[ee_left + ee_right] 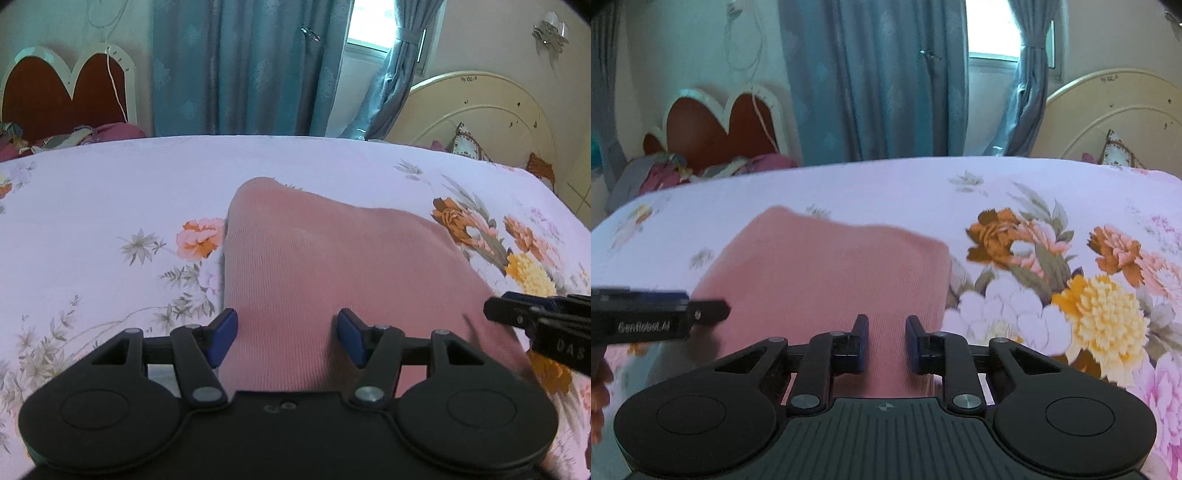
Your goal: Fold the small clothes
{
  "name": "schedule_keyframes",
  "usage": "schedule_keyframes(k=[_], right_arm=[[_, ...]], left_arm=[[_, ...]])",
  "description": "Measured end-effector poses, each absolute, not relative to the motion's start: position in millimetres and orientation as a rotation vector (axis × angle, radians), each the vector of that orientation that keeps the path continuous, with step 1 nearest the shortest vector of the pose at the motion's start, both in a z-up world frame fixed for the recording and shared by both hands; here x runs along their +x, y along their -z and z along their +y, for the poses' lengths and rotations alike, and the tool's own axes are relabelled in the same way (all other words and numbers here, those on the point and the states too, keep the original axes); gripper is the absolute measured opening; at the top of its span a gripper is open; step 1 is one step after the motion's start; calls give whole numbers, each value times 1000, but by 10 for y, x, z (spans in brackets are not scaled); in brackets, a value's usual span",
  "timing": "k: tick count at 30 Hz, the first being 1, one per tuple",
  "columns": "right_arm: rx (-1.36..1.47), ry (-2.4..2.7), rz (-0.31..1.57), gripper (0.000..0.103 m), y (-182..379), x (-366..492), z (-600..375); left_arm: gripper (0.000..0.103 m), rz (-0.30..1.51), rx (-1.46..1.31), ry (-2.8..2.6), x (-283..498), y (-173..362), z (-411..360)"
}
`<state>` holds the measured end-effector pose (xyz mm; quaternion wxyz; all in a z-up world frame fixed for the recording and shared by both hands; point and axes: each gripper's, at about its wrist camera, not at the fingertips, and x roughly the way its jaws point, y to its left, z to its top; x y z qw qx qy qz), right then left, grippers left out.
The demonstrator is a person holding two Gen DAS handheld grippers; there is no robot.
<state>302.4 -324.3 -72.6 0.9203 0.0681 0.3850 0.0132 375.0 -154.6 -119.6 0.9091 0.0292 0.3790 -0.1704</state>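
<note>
A pink ribbed garment [317, 266] lies folded flat on the floral bedsheet [110, 206]; it also shows in the right wrist view [827, 273]. My left gripper [287, 338] is open and empty, its blue pads spread over the garment's near edge. My right gripper [886, 341] is partly open and empty, over the garment's near right part. The right gripper shows at the right edge of the left wrist view [535, 321]. The left gripper shows at the left edge of the right wrist view [665, 314].
The bedsheet [1071, 206] has large flower prints to the right. A cream headboard [480, 110] stands at the right, and a red heart-shaped headboard [62, 92] with piled clothes [701, 170] at the back left. Blue curtains [251, 66] hang behind the bed.
</note>
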Motion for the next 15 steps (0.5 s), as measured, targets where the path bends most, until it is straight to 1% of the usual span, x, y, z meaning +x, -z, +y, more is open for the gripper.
schedule_keyframes(k=[4,6,8,10,15], right_arm=[[70,-11,832,23,879,2970,-3207],[42,13,861,20,1032,2969,-3260],[73,32,857,20,1076,2954,-3345],[124,37,856,20,1022,2933,-3416],[124,15,814,20,788,2710,-3365]], left_arm=[[60,765,101,346,3718,1252,-1587],[62,761,101,349,3723,1285,-1588],[63,763,99,348,3719,1295,-1577],[62,767,89,349,3696,1251,-1550],[61,759,86,379,3524,1170,-1421]])
